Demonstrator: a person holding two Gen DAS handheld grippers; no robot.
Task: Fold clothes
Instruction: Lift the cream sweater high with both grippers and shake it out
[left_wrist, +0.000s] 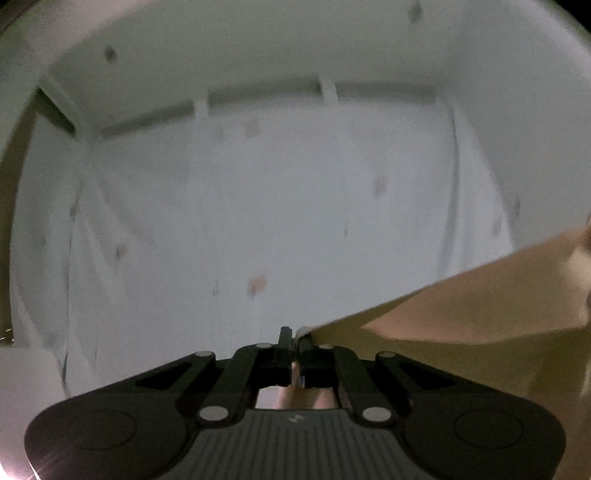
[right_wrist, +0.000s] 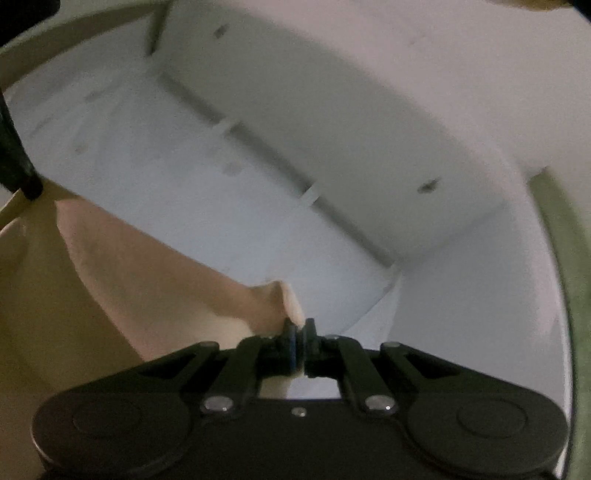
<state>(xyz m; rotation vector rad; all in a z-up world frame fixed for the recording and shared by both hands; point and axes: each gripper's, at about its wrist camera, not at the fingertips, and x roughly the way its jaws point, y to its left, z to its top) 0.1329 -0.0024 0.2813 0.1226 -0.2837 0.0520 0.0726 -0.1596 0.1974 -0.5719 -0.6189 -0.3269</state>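
Observation:
A beige garment (left_wrist: 461, 317) hangs stretched between my two grippers above a white patterned sheet (left_wrist: 258, 206). In the left wrist view my left gripper (left_wrist: 293, 338) is shut on the garment's edge, and the cloth runs off to the right. In the right wrist view my right gripper (right_wrist: 299, 328) is shut on another edge of the same beige garment (right_wrist: 122, 266), which runs off to the left. The left gripper's black tip (right_wrist: 18, 162) shows at the far left of the right wrist view.
The white sheet (right_wrist: 184, 166) with small dark and reddish spots covers the surface below. A white headboard or wall panel (left_wrist: 258, 48) with slots stands behind it; it also shows in the right wrist view (right_wrist: 332, 110). Both views are blurred.

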